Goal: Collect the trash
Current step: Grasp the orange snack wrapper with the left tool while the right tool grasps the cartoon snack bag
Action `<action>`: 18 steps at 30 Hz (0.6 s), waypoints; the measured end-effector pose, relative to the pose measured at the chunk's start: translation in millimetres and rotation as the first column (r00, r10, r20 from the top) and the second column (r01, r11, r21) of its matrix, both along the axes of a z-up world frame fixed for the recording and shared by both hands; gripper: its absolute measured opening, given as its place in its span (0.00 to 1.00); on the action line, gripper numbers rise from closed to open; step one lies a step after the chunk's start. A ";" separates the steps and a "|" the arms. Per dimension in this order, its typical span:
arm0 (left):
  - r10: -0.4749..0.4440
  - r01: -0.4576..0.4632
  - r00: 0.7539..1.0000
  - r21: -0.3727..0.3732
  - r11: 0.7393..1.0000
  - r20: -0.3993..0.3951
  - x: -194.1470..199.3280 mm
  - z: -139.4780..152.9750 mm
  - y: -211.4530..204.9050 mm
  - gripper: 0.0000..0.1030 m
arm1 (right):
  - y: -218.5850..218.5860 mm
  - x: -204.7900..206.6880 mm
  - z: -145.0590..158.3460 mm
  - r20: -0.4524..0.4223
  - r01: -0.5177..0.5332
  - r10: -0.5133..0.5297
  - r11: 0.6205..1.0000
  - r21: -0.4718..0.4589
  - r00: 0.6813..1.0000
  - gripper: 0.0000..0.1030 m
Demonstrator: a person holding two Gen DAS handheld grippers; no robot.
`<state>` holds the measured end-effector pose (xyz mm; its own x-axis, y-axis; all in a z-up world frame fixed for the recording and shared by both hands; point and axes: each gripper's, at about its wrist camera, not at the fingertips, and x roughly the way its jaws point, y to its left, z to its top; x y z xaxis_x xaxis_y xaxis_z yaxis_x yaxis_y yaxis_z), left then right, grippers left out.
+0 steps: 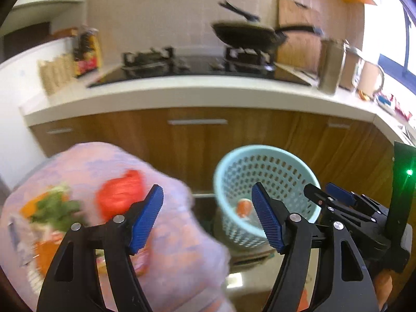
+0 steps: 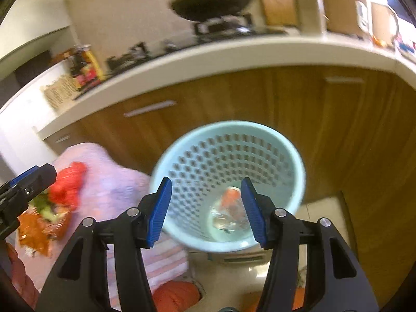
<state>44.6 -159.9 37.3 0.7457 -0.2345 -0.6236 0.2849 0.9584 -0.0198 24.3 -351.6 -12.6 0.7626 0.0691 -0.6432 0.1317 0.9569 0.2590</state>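
A light blue perforated trash basket (image 2: 286, 150) stands on the floor before the wooden cabinets; it also shows in the left wrist view (image 1: 226, 163). A clear bottle with an orange label (image 2: 230, 209) lies in its bottom. My right gripper (image 2: 206, 212) is open and empty above the basket's near rim. My left gripper (image 1: 208, 219) is open and empty, between the basket and a pink-and-white cloth (image 1: 182, 247). On the cloth lie a red crumpled bag (image 1: 119, 195), green scraps (image 1: 56, 208) and orange wrappers (image 2: 36, 231).
A white countertop (image 1: 182, 96) with a gas hob (image 1: 197, 65) and a black pan (image 1: 247, 35) runs above the wooden cabinets (image 1: 197, 140). Jars and packets (image 1: 85, 49) stand at its left, a metal canister (image 1: 331, 65) and a kettle (image 1: 369, 78) at its right.
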 end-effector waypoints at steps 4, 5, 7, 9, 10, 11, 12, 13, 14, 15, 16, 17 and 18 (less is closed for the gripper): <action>0.113 -0.113 0.992 -0.016 0.994 0.058 -34.8 15.6 59.6 0.69 | 55.6 -5.3 10.5 0.023 -0.098 0.099 0.994 -0.042 0.995 0.50; 0.141 -0.140 0.988 -0.023 0.990 0.067 -42.3 18.3 74.0 0.69 | 65.1 -7.1 12.7 0.025 -0.117 0.118 0.992 -0.049 0.993 0.50; 0.204 -0.201 0.975 -0.040 0.979 0.083 -58.1 20.7 106.3 0.69 | 93.1 -9.2 14.5 0.025 -0.165 0.167 0.984 -0.070 0.986 0.50; 0.261 -0.258 0.961 -0.050 0.965 0.093 -70.2 20.8 135.0 0.70 | 119.6 -11.6 15.5 0.029 -0.215 0.218 0.973 -0.088 0.976 0.50; 0.292 -0.288 0.952 -0.051 0.956 0.097 -75.0 19.9 148.4 0.70 | 129.1 -11.9 14.5 0.032 -0.230 0.234 0.969 -0.093 0.972 0.50; 0.326 -0.322 0.940 -0.051 0.945 0.102 -80.7 17.2 164.4 0.70 | 139.7 -13.5 13.7 0.039 -0.248 0.253 0.964 -0.100 0.967 0.50; 0.339 -0.335 0.935 -0.053 0.941 0.104 -82.5 16.4 171.3 0.70 | 152.2 -14.6 13.0 0.051 -0.269 0.276 0.957 -0.104 0.960 0.50; 0.356 -0.351 0.929 -0.062 0.934 0.103 -85.5 12.5 184.4 0.70 | 160.5 -14.8 11.7 0.060 -0.284 0.291 0.953 -0.103 0.955 0.50; 0.359 -0.354 0.928 -0.066 0.933 0.096 -85.5 10.7 191.1 0.70 | 168.0 -14.9 10.2 0.066 -0.296 0.303 0.950 -0.102 0.951 0.50; 0.363 -0.358 0.927 -0.069 0.931 0.088 -85.4 7.4 197.1 0.70 | 177.8 -14.2 7.3 0.070 -0.304 0.312 0.947 -0.106 0.947 0.50; 0.369 -0.364 0.926 -0.072 0.929 0.080 -84.7 3.2 202.5 0.70 | 183.7 -13.7 5.4 0.070 -0.306 0.315 0.946 -0.108 0.947 0.50; 0.372 -0.367 0.925 -0.075 0.927 0.073 -83.9 -1.0 207.3 0.70 | 189.5 -12.8 2.9 0.070 -0.310 0.318 0.945 -0.107 0.946 0.50; 0.372 -0.367 0.925 -0.078 0.927 0.070 -83.3 -4.4 208.9 0.70 | 193.2 -12.7 0.7 0.073 -0.313 0.321 0.944 -0.105 0.944 0.50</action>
<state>-38.7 48.9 32.9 0.8350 0.0311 -0.5493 -0.0862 0.9935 -0.0748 11.6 -158.4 -11.9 0.7645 0.2606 -0.5896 -0.2012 0.9654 0.1658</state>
